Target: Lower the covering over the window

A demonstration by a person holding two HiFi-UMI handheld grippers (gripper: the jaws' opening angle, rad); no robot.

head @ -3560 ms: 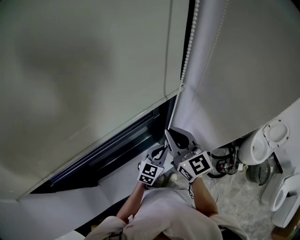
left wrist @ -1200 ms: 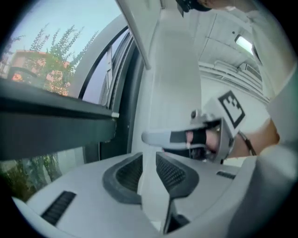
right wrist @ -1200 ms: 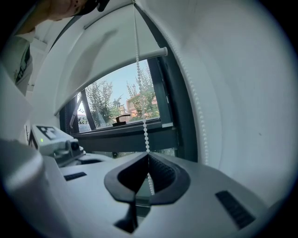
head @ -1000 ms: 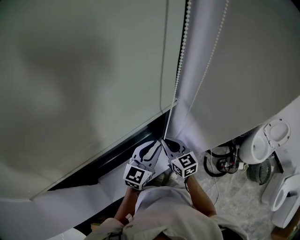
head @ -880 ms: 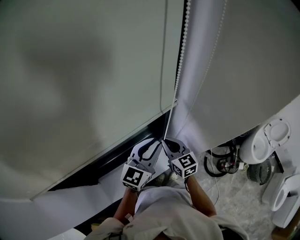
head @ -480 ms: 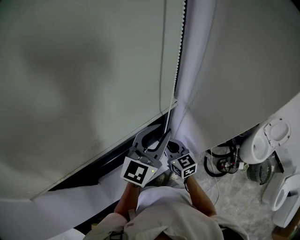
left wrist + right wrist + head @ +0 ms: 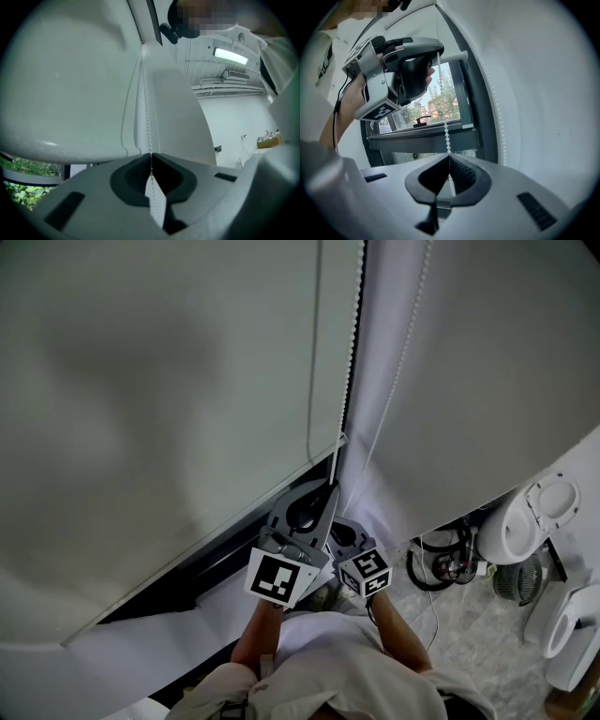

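Observation:
A pale roller blind [image 7: 169,381] covers most of the window; a dark strip of window frame [image 7: 202,563] shows under its bottom rail. The white bead chain [image 7: 353,334] hangs along the blind's right edge. My left gripper [image 7: 330,488] sits just below the rail's end; its jaws have just closed and are shut on the bead chain [image 7: 148,117], which runs between the tips [image 7: 151,155]. Directly below it, my right gripper [image 7: 339,527] is shut on the same bead chain [image 7: 446,123], pinched at its tips [image 7: 449,157]. In the right gripper view the left gripper [image 7: 438,52] is above, the chain taut between them.
A white wall panel [image 7: 478,381] stands right of the chain, its second strand [image 7: 403,343] hanging before it. White bathroom fixtures [image 7: 525,521], a small fan [image 7: 514,585] and looped cables [image 7: 439,564] are on the floor at the right. Trees show through the glass [image 7: 440,103].
My left gripper has risen along the chain to just under the blind's rail, and its open jaws have closed on the chain. The right gripper has kept still, holding the chain.

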